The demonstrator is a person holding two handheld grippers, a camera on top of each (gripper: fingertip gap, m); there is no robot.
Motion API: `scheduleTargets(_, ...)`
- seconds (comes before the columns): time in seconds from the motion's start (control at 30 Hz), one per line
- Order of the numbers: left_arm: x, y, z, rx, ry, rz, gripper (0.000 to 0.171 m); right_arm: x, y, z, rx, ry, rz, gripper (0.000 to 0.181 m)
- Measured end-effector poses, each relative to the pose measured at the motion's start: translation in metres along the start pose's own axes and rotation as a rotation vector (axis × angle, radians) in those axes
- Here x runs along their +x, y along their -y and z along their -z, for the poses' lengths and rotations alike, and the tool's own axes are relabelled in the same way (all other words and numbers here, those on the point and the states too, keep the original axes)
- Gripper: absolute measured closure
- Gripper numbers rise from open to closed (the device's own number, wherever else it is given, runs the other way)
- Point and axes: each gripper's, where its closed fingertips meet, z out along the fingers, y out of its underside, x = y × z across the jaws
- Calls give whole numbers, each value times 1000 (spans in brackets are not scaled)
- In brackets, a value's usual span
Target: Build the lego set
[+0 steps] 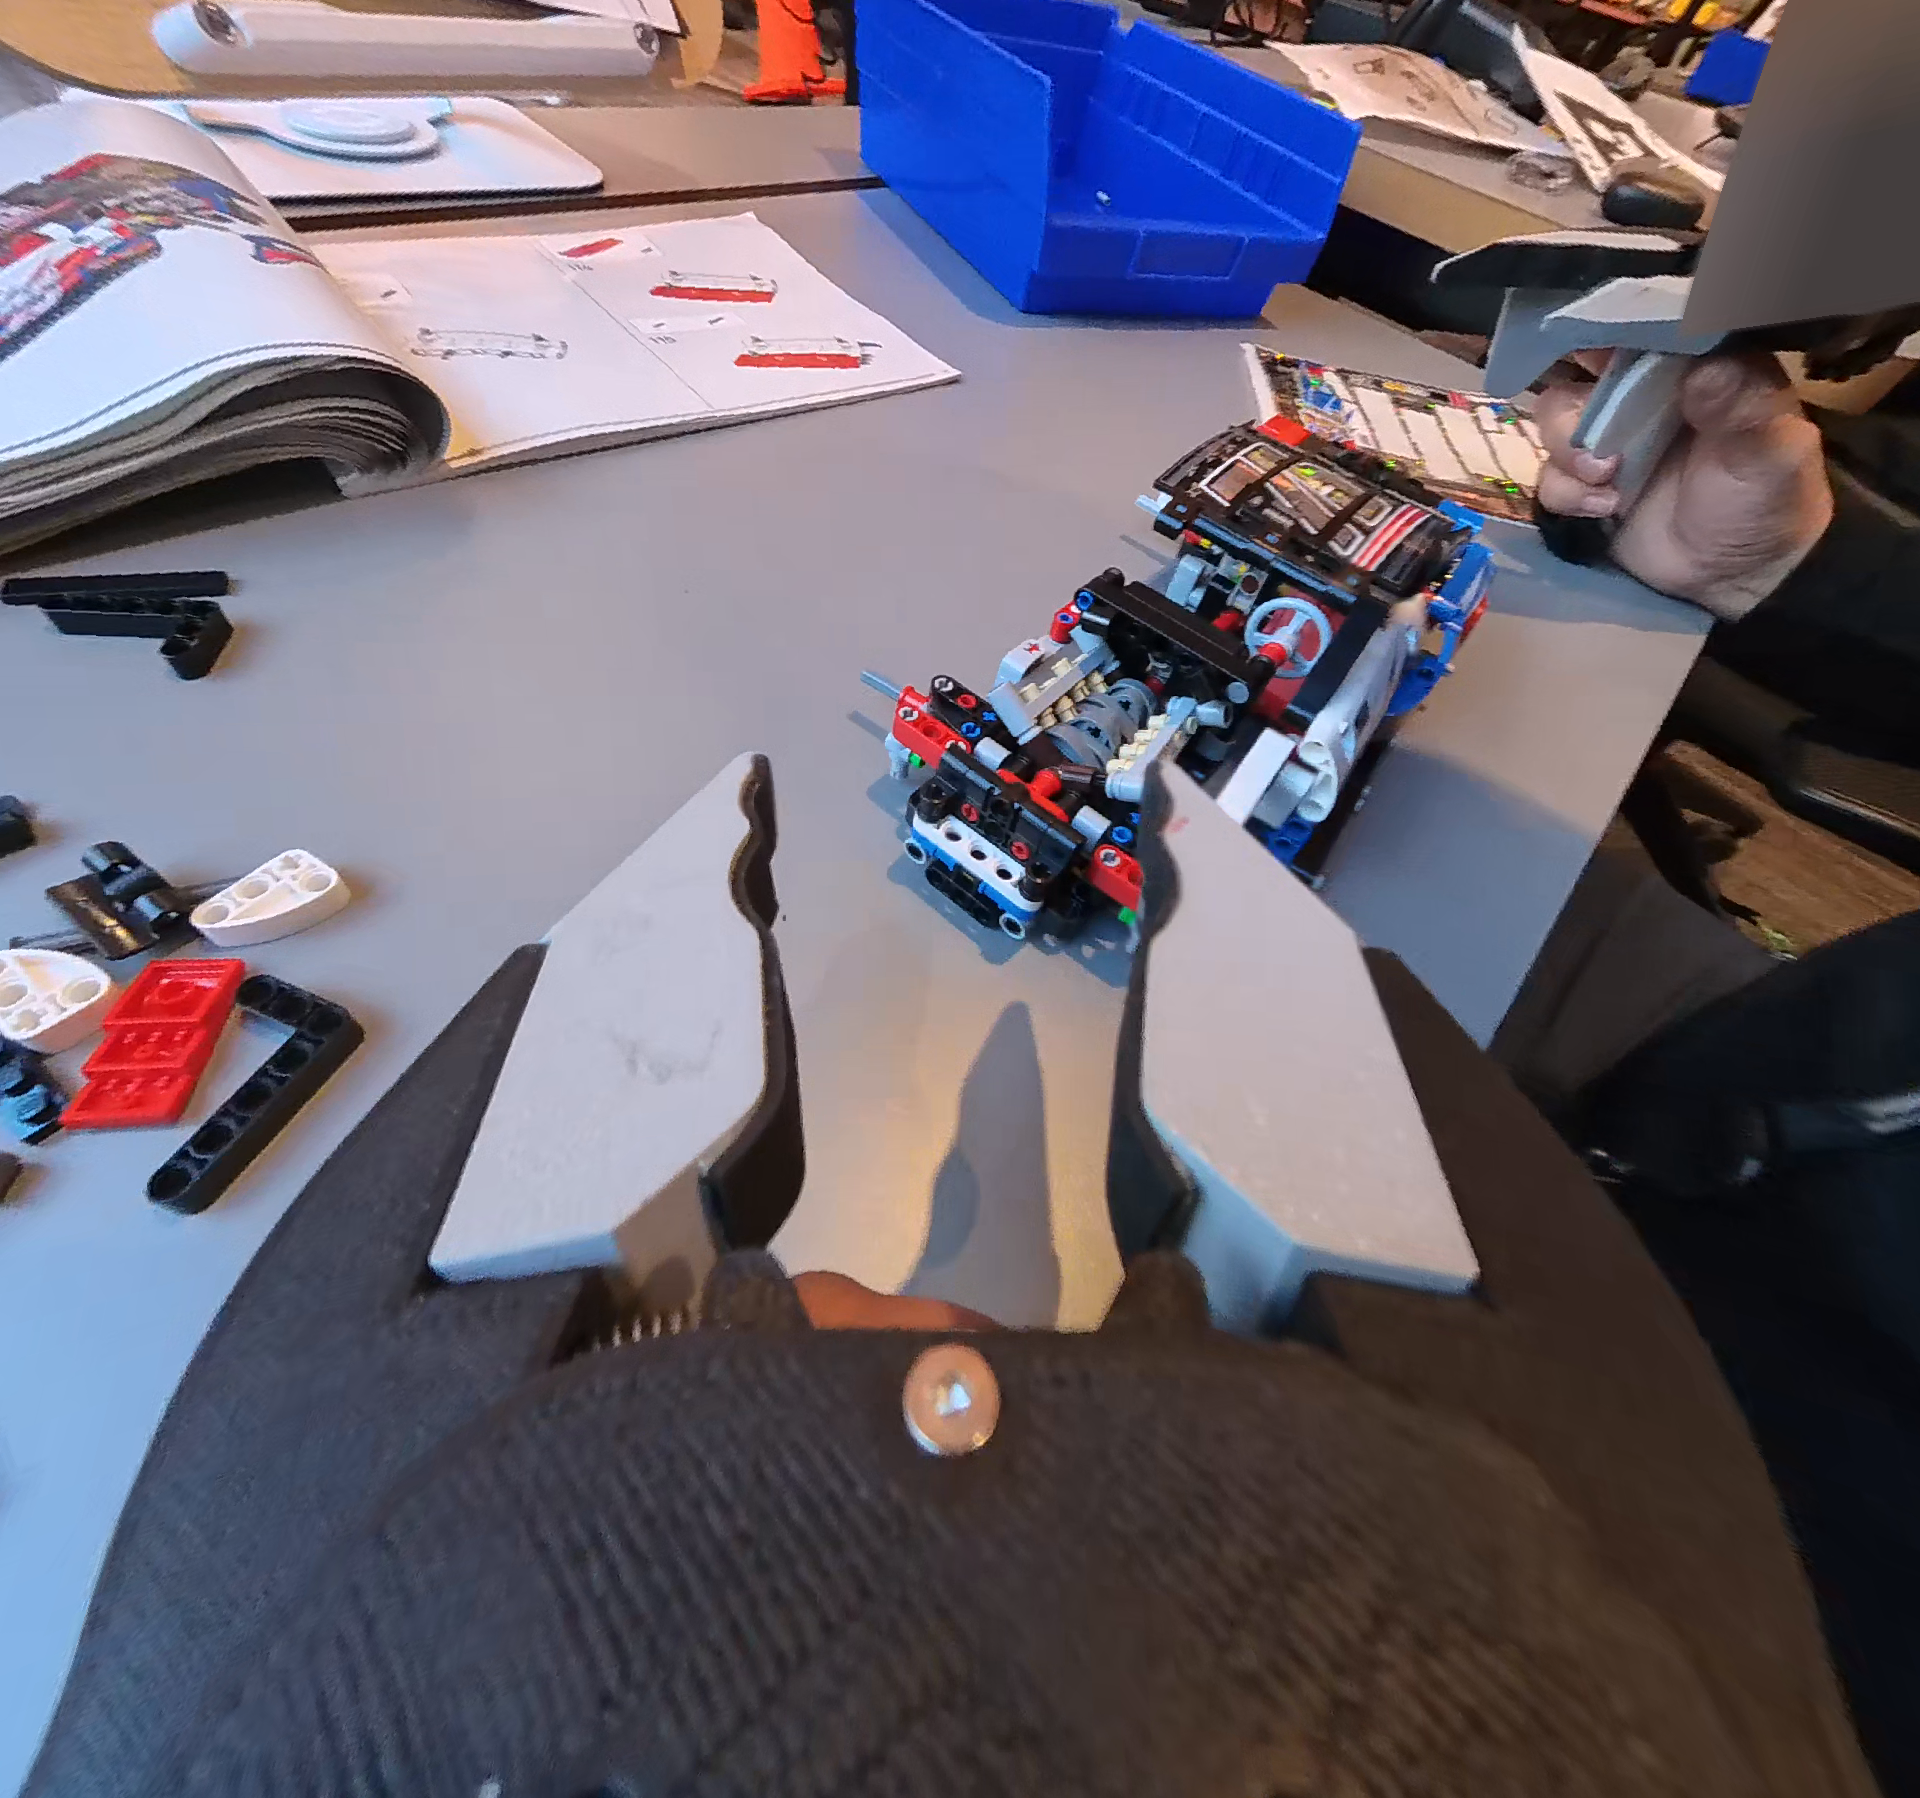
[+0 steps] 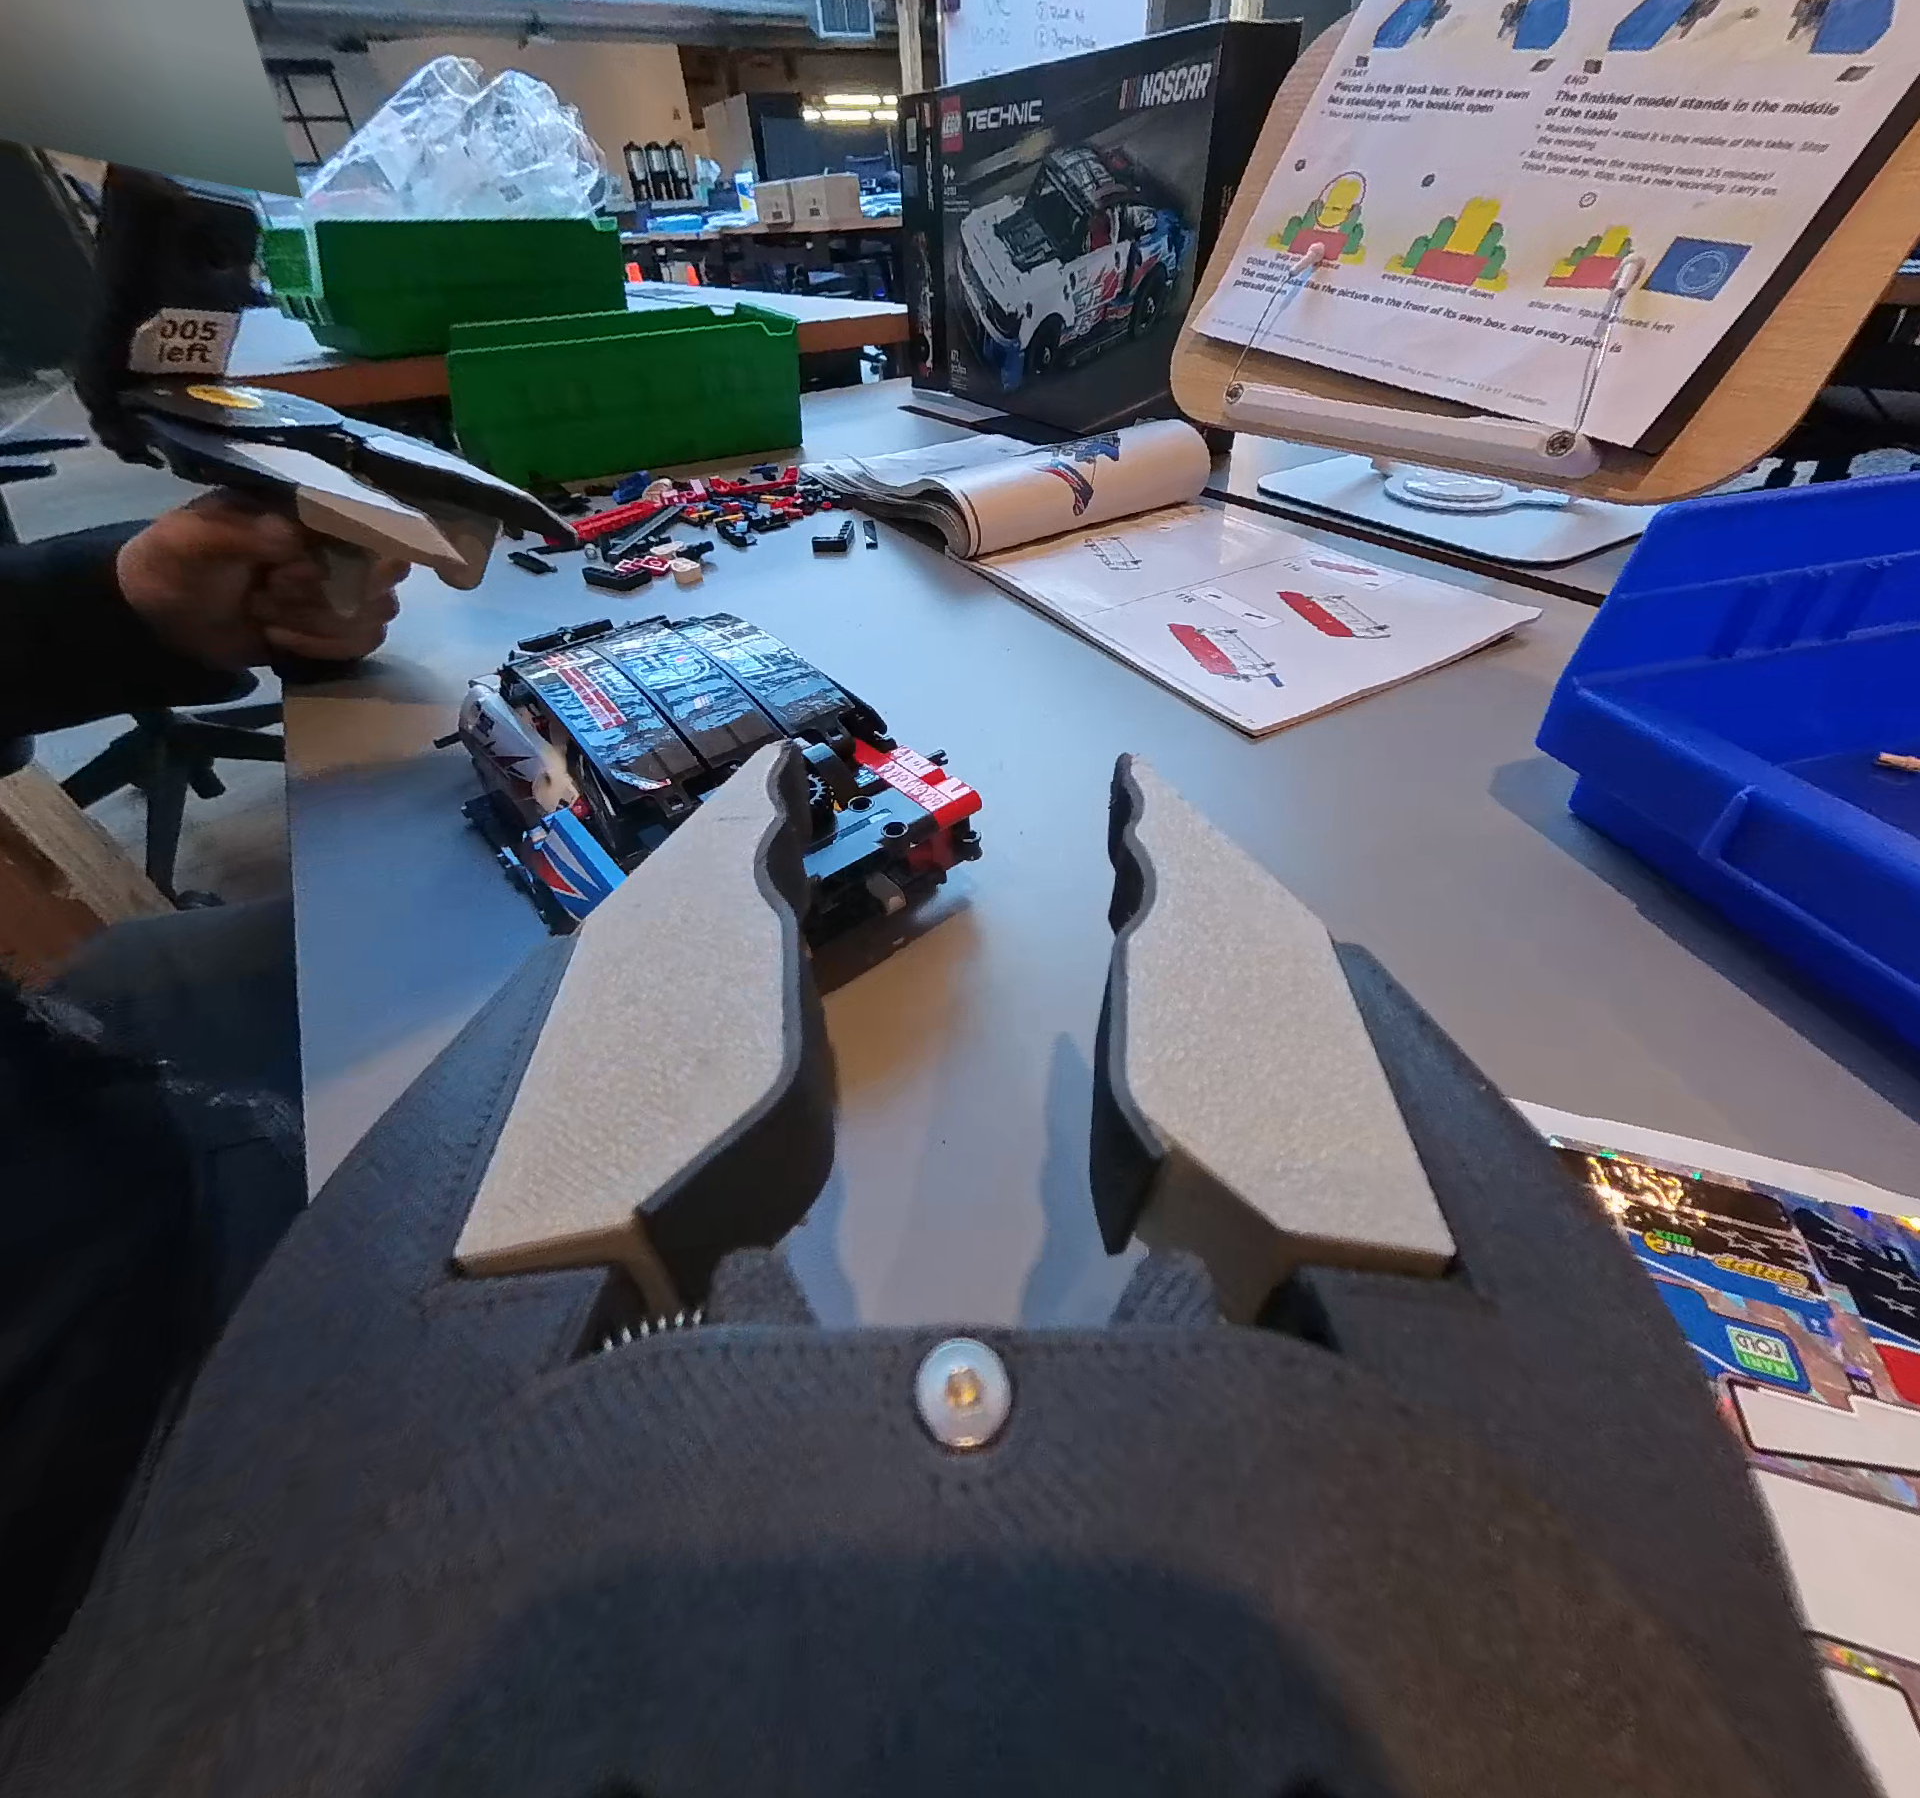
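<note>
Sitting near the edge of the grey surface [image 1: 623,605] is the half-built lego car [image 1: 1195,699], engine exposed, roof panels on. Both claws hang above it, holding nothing: the left claw [image 1: 956,813] spread apart by the car's nose, the right claw [image 2: 956,803] spread apart at its tail. Loose pieces [image 1: 197,1021] lie well off to the left, beside the open instruction booklet [image 1: 416,346] and a blue bin [image 1: 1091,148].

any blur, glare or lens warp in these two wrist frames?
Left wrist view: fisheye bends the table edge, lego car sharp, background soft, claw shadow on the table. Right wrist view: glare on the car roof, far shelves soft, grey masking patch top left.
</note>
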Motion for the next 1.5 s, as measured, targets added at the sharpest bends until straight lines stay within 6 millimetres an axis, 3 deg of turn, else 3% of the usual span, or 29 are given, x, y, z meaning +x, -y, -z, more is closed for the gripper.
scheduleTargets(0.3,-7,-2,0,-14,70,-6,105,1,0,1,1,-9,5,126)
scheduleTargets(0.77,-1,-7,4,-27,68,4,106,6,2,3,18,-22,-33,127)
scheduleTargets(1.1,-11,-8,4,-32,84,81,107,5,1,3,12,-18,-32,128)
scheduleTargets(1.5,-11,-1,10,20,153,4,113,6,1,3,13,-16,-38,128)
